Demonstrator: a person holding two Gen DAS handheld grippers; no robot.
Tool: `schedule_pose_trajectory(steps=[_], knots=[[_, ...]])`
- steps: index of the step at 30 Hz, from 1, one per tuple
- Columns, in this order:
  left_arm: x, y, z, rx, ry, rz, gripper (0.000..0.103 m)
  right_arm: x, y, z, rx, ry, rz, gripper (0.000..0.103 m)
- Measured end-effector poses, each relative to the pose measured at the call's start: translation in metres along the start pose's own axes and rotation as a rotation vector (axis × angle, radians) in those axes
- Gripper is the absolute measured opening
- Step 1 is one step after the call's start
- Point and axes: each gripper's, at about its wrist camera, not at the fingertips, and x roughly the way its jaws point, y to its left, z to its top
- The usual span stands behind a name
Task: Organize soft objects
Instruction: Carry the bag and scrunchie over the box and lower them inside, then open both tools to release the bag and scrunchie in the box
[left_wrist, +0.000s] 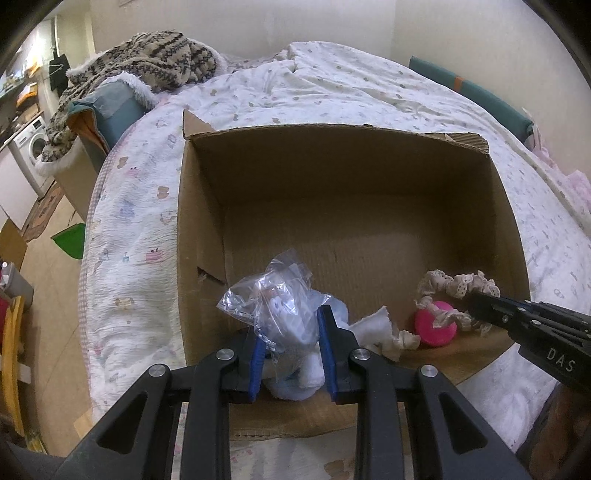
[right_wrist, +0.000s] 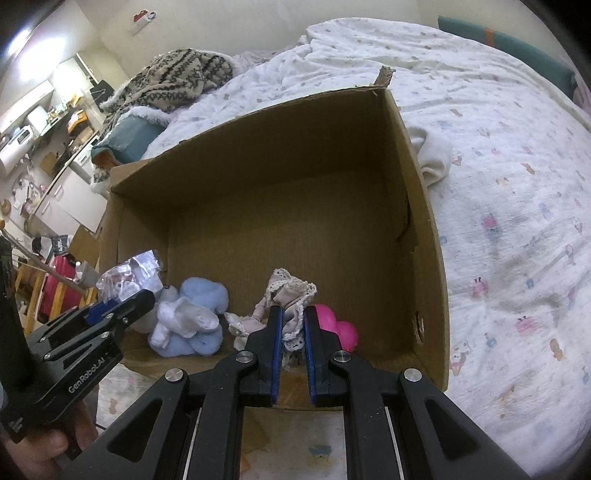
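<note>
Gripping a crinkled clear plastic bag between narrowed left tool fingers, above blue and white plush; pinching a lace-trimmed scrunchie in the nearly closed right tool, beside a pink toy, all sitting inside a cardboard box on the bed.

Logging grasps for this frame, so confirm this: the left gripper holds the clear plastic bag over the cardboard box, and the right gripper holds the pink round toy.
Not quite. The right gripper is shut on the beige lace scrunchie, not the pink toy, which lies beside it in the cardboard box, as the right wrist view shows. The left gripper does hold the clear plastic bag over the box.
</note>
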Motion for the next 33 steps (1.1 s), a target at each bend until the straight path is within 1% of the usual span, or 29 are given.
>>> schedule_pose_trajectory(steps=[9, 17, 20, 24, 26, 28, 31, 33], knots=[[-0.0007, -0.0011, -0.0014, -0.007, -0.001, 0.000, 0.024, 0.0042, 0.0041, -0.0006, -0.005, 0.006, -0.003, 0.012], [-0.0013, -0.0032, -0.0026, 0.001, 0.004, -0.006, 0.027, 0.0033, 0.0035, -0.0015, -0.011, 0.001, 0.006, 0.012], [-0.0017, -0.0036, -0.0023, 0.001, 0.004, -0.005, 0.033, 0.0022, 0.0042, -0.0023, -0.014, -0.002, 0.009, 0.012], [-0.0031, -0.0046, -0.0023, 0.005, -0.004, -0.006, 0.038, 0.0015, 0.0037, -0.0026, -0.011, -0.002, 0.010, 0.012], [-0.0043, -0.0051, -0.0025, 0.007, -0.008, 0.001, 0.047, 0.0001, 0.0011, -0.0021, -0.006, -0.003, 0.015, 0.013], [-0.0059, -0.0055, -0.0024, 0.008, -0.017, 0.003, 0.049, -0.0007, 0.0000, -0.0017, -0.001, -0.003, 0.018, 0.013], [-0.0069, -0.0077, -0.0023, 0.015, -0.016, 0.003, 0.057, -0.0013, -0.0014, -0.0010, 0.000, -0.004, 0.019, 0.013], [-0.0082, -0.0084, -0.0026, 0.014, -0.022, 0.003, 0.059, -0.0025, -0.0022, 0.0004, 0.002, -0.007, 0.024, 0.014]])
